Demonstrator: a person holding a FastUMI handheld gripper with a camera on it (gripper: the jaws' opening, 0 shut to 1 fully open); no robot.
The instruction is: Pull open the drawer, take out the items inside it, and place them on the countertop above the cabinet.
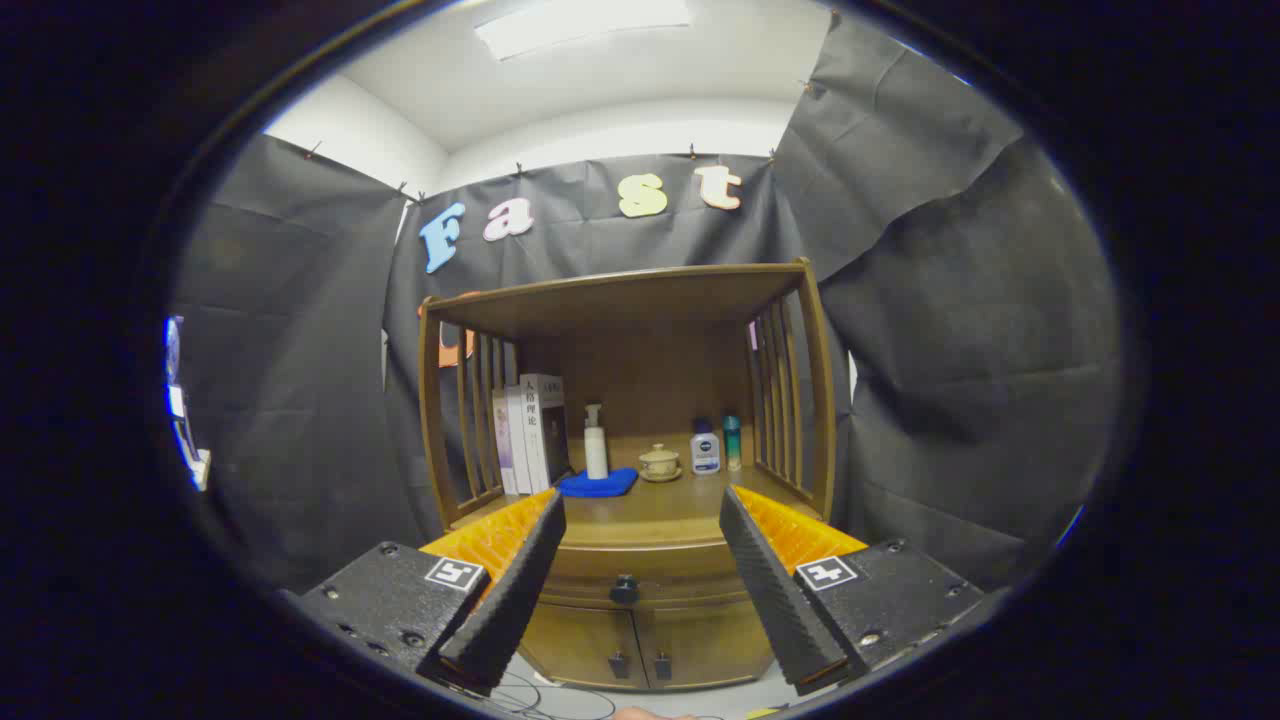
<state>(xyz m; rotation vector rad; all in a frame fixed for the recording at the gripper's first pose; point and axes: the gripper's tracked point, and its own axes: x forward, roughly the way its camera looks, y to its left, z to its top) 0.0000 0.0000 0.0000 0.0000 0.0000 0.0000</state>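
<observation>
Tongs (640, 560): spread wide apart with nothing between them, black ribbed fingers (520, 590) backed with orange, held in the air short of the cabinet and aimed at its front.
Cables (545, 700): thin dark wires lie on the pale floor just below the tongs.
Cabinet doors (640, 640): two small wooden doors at the bottom, each with a dark knob near the middle seam, both shut.
Drawer (640, 575): closed, sitting flush just under the tabletop and above the doors; a wide, shallow wooden front whose long axis runs side to side, facing straight out toward the tongs, with one dark round knob (624, 588) at its centre, seen in the gap between the fingers.
Tabletop (650, 510): brown wood, slatted side rails rising at either end under a flat wooden roof.
Things at the back: upright books (530, 435) on one side, a white pump bottle (596, 443), a blue cloth (598, 483), a small lidded cup on a saucer (659, 462), a white bottle with a blue label (705, 450), a slim teal bottle (732, 442).
</observation>
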